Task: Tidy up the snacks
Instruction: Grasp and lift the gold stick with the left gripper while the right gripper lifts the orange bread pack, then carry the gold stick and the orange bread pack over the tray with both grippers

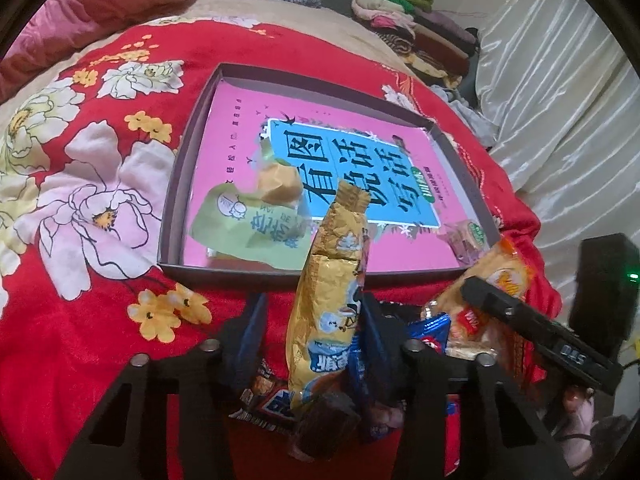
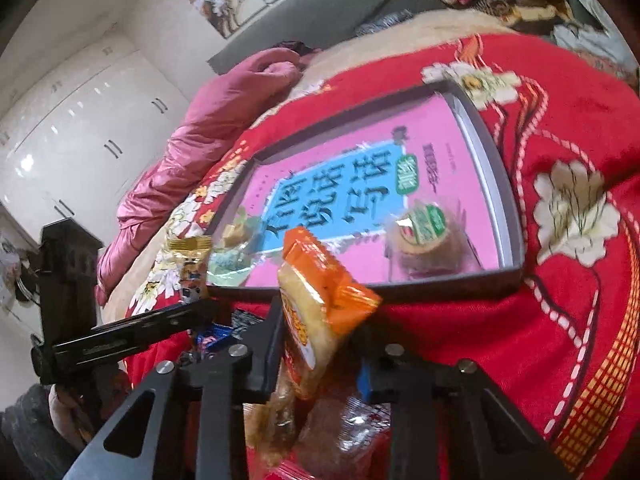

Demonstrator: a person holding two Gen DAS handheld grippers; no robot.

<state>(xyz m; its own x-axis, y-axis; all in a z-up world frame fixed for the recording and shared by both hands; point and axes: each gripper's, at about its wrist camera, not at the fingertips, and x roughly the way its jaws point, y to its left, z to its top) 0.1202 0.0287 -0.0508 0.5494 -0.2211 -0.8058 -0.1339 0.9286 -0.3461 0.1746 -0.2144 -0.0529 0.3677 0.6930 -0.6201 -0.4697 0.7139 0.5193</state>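
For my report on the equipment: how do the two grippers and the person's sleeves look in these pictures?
Both are matte black, angular frames with triangular cut-outs and round silver bolts. The left gripper and the right gripper have blue pads inside the fingers. The right one's body shows a green light and white lettering. A dark grey sleeve shows.

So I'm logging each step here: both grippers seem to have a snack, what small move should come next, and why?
Probably carry the right gripper forward over the grey tray rim. It is shut on the orange snack packet, just short of the tray, where two snacks already lie. The left gripper with its golden packet could follow.
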